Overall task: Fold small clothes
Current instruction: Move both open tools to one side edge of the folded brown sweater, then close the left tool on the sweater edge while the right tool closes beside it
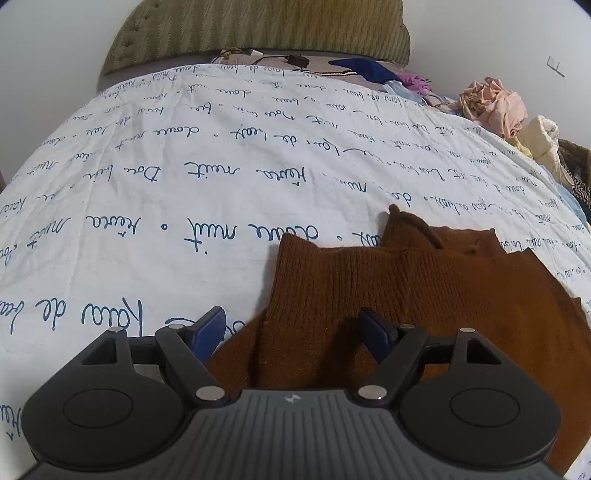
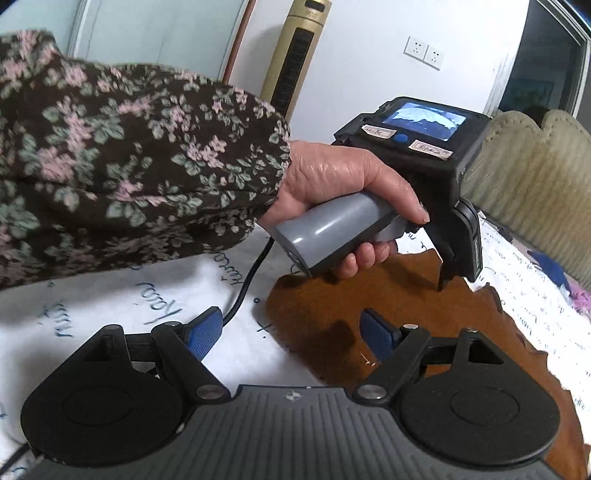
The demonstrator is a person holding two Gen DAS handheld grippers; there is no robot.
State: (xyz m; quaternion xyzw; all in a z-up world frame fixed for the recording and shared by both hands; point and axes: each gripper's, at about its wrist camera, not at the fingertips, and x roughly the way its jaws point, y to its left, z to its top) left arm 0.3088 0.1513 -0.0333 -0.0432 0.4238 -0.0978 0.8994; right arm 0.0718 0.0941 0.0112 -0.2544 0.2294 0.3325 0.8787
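A brown knitted garment (image 1: 424,295) lies on the white bedspread with blue script (image 1: 184,184), partly folded, one ribbed layer lying over another. My left gripper (image 1: 295,332) is open and empty, its blue pads low over the garment's near left edge. In the right wrist view the same garment (image 2: 388,310) lies flat. My right gripper (image 2: 291,332) is open and empty above its left edge. The left gripper's body (image 2: 424,147) shows there, held by a hand (image 2: 340,177), its fingers (image 2: 443,280) pointing down onto the garment.
A pile of loose clothes (image 1: 495,103) sits at the bed's far right, with blue and purple pieces (image 1: 373,70) behind. A green padded headboard (image 1: 258,33) stands at the far end. A black cable (image 2: 247,280) trails over the spread. A tower fan (image 2: 295,55) stands by the wall.
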